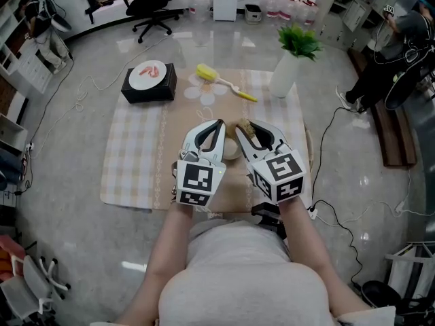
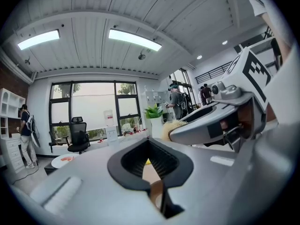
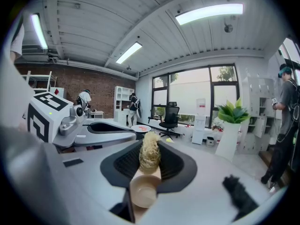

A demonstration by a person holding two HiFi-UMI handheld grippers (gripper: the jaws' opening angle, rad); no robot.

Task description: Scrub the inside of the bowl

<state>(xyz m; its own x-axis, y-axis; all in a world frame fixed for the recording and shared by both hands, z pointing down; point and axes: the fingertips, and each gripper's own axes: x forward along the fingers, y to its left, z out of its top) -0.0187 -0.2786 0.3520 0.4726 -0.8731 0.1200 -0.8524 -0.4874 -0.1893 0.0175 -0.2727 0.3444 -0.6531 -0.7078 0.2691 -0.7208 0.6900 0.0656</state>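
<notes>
Left claw [image 1: 219, 124] is closed tight. The left gripper view shows a thin tan edge pinched between its black pads, low in the slot; this looks like the rim of the bowl [image 1: 231, 149]. In the head view the pale bowl shows only as a small patch between the two claws, close against the left one, and most of it is covered. Whether it rests on the mat [image 1: 136, 155] or hangs clear of it cannot be told.

Right claw [image 1: 243, 124] is clamped on a scrubber [image 3: 150, 156]. Its round wooden handle end sits between the pads nearest the camera, and its straw-coloured bristle tuft sticks out past the tips. In the head view the tuft lies just beside the bowl's far side. Contact between tuft and bowl cannot be made out.

Both claws sit side by side over the near middle of the mat, their tips angled toward each other and nearly meeting. The person's forearms run back toward the near edge.

A black box [image 1: 149, 83] carrying a white plate [image 1: 147, 73] stands at the far left corner of the mat. A yellow brush [image 1: 224, 80] lies along the far edge near its middle. A white vase [image 1: 285, 73] with a green plant [image 1: 299, 41] stands at the far right corner. All three are well apart from the claws.
</notes>
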